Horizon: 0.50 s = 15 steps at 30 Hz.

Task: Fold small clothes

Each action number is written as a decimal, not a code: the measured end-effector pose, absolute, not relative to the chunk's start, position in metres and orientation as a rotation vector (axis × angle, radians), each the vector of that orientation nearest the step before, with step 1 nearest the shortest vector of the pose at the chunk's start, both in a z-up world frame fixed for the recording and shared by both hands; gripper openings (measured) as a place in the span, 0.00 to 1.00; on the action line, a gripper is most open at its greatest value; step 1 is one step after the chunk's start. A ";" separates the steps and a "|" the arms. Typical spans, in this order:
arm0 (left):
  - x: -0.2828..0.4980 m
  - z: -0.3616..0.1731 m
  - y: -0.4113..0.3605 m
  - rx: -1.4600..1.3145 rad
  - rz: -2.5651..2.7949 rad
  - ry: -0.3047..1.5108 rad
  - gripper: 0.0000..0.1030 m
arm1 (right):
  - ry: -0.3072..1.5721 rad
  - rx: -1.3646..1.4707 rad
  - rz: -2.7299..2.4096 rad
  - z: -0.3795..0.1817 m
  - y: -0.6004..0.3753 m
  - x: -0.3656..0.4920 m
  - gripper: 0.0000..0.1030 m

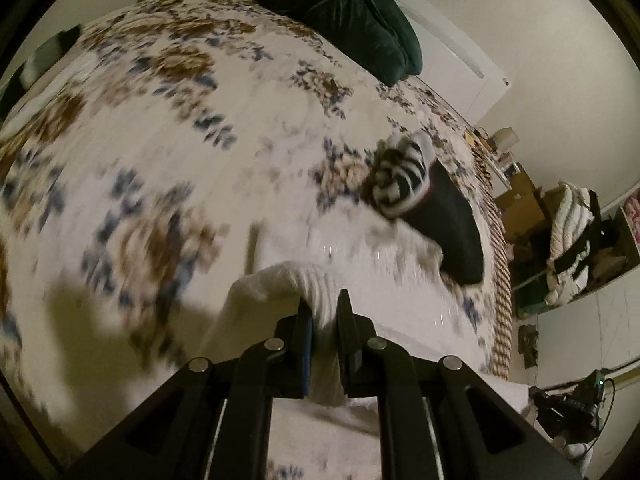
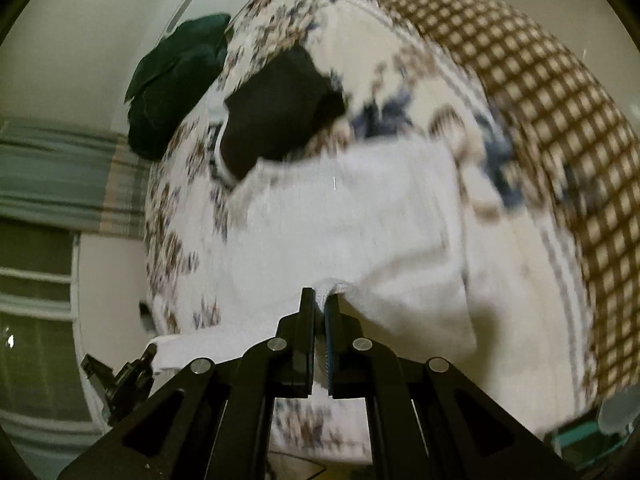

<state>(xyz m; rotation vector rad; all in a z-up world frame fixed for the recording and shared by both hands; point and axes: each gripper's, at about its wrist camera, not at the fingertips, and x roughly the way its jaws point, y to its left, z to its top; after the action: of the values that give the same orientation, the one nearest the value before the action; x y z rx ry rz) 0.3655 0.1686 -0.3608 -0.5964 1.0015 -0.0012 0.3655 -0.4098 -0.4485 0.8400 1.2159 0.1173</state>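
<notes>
I am looking down at a bed [image 1: 168,168] lying under a floral spread, with dark green pillows [image 1: 344,12] sitting at its far end and a striped sock [image 1: 404,172], a black garment [image 2: 276,116] and a white cloth [image 2: 360,216] lying on it.

Readable text: none in either view
Bedspread [image 1: 160,128]: floral print only, blurred, no lettering
Black garment [image 1: 452,220] on the bedspread: plain, no label legible
Striped piece [image 1: 400,176] touching the black garment: stripes only, no letters
Shelf items [image 1: 576,236] to the right of the bedspread: too small and blurred to read
White cloth [image 2: 352,224]: no tag or print visible
</notes>
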 end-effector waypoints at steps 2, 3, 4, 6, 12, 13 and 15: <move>0.413 -0.374 0.172 -0.595 -0.007 1.025 0.08 | 1.206 0.839 0.084 -0.455 -0.411 0.405 0.04; 0.430 -0.379 0.171 -0.592 -0.010 1.036 0.08 | 1.203 0.845 0.063 -0.460 -0.415 0.431 0.04; 0.448 -0.387 0.170 -0.586 -0.011 1.050 0.08 | 1.204 0.843 0.044 -0.467 -0.417 0.449 0.04; 0.491 -0.412 0.166 -0.570 -0.009 1.088 0.08 | 1.209 0.838 -0.001 -0.484 -0.422 0.486 0.04; 0.565 -0.479 0.148 -0.533 -0.009 1.208 0.10 | 1.277 0.818 -0.116 -0.549 -0.425 0.569 0.04; 0.569 -0.485 0.147 -0.541 -0.006 1.214 0.12 | 1.297 0.820 -0.130 -0.561 -0.425 0.576 0.04; 0.575 -0.492 0.147 -0.564 -0.005 1.232 0.14 | 1.327 0.850 -0.141 -0.579 -0.425 0.586 0.07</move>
<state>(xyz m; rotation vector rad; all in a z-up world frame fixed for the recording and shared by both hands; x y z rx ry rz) 0.5751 0.1465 -0.4924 -0.5641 1.2321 -0.0047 0.5859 -0.4253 -0.5795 0.8495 1.3269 -0.1411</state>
